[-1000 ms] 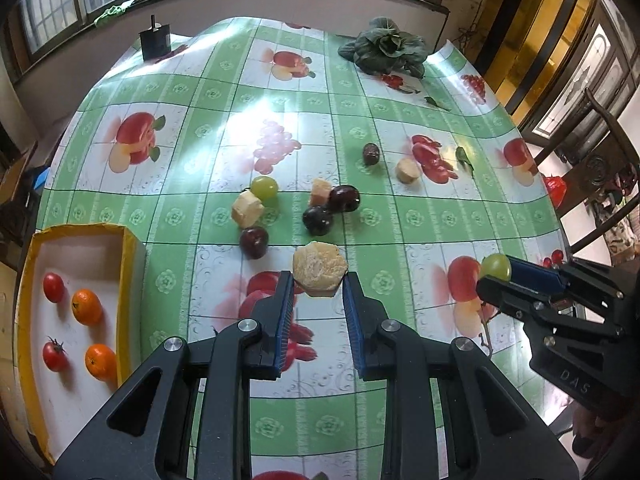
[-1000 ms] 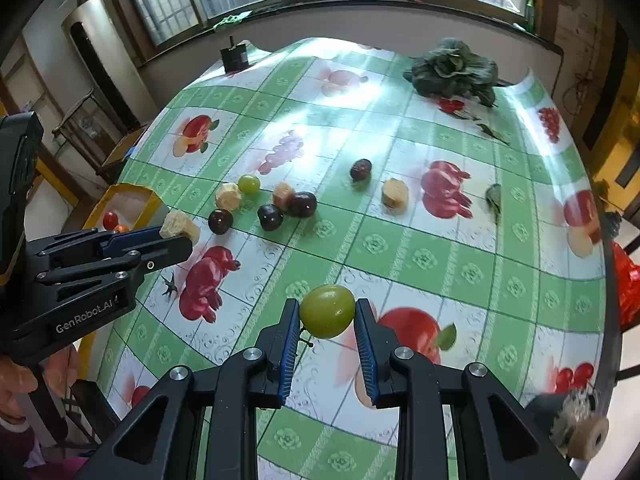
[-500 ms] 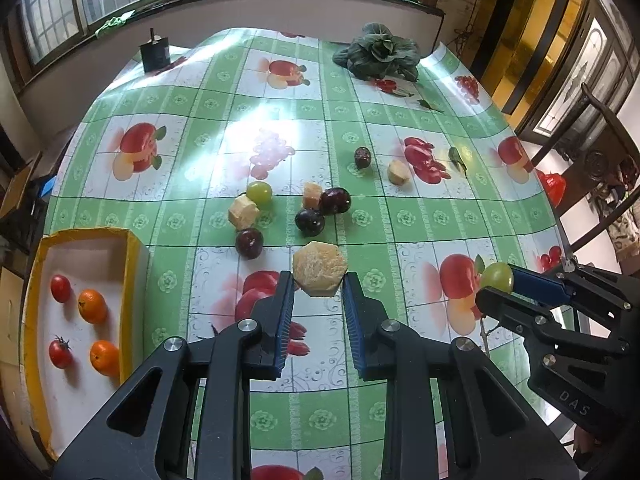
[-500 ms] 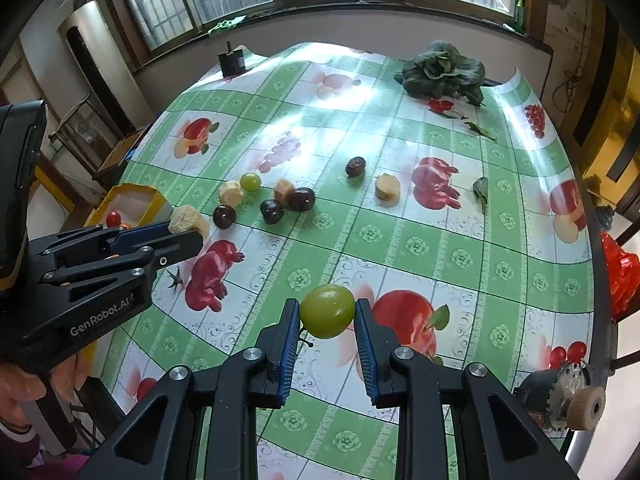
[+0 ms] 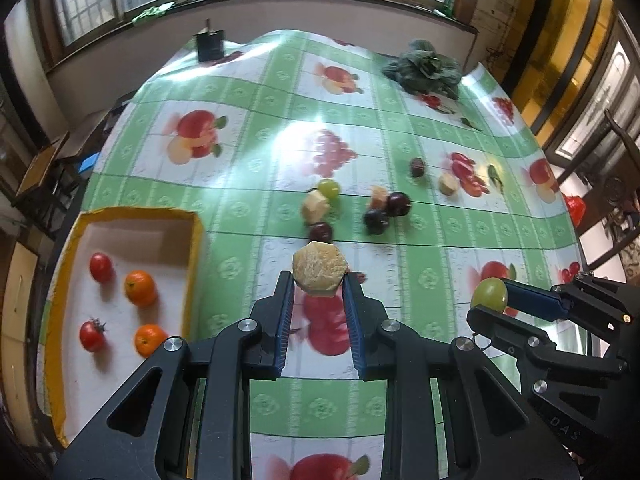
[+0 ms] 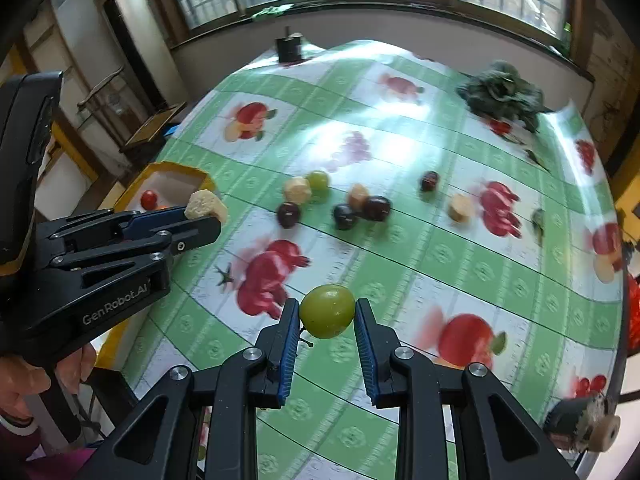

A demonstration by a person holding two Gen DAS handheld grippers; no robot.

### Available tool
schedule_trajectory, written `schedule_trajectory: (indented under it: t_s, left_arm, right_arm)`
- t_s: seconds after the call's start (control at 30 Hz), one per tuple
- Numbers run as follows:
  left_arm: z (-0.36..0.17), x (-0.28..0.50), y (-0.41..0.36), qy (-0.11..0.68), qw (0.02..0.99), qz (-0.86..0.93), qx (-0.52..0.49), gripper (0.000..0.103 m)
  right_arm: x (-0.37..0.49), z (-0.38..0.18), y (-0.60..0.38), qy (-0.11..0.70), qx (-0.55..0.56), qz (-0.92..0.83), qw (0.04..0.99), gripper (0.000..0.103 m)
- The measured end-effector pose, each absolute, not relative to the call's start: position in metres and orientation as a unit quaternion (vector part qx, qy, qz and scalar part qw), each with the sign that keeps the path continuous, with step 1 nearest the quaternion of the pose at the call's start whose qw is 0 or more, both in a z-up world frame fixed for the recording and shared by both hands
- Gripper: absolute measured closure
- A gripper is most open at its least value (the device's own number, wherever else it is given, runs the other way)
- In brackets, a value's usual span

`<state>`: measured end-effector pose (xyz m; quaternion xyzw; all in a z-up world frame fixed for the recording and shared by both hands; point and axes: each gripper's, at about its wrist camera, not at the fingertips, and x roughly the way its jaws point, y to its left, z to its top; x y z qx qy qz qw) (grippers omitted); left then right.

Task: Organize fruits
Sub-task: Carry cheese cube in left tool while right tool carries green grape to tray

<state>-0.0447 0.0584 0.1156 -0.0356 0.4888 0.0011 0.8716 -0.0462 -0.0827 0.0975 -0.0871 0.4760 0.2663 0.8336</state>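
My left gripper [image 5: 319, 278] is shut on a pale yellow fruit chunk [image 5: 319, 267] and holds it above the table, right of the yellow tray [image 5: 194, 240]; it also shows in the right wrist view [image 6: 204, 210]. The tray holds two tomatoes [image 5: 101, 267] and two oranges [image 5: 140, 288]. My right gripper [image 6: 327, 316] is shut on a green grape [image 6: 327, 317], also seen in the left wrist view [image 5: 489, 294]. Loose on the green checked cloth lie dark plums [image 5: 376, 221], a green grape [image 5: 329, 188] and pale chunks [image 5: 315, 207].
A dark leafy vegetable [image 5: 422, 68] lies at the table's far right. A small black holder [image 5: 210, 46] stands at the far left corner. A wooden chair [image 5: 612, 184] and a red object [image 5: 575, 208] are beyond the right edge.
Both grippers have swung left with their fruit. The tray now sits closer and larger in the left wrist view. The loose fruit has not moved.
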Motion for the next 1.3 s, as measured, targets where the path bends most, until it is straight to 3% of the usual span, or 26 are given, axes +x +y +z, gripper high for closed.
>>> schedule_trajectory:
  t_s: [1.3]
  left_arm:
    - [0.087, -0.108, 0.225, 0.503, 0.84, 0.158, -0.127, 0.079]
  right_arm:
    - [-0.076, 0.074, 0.112, 0.474, -0.185, 0.431, 0.745, 0.076]
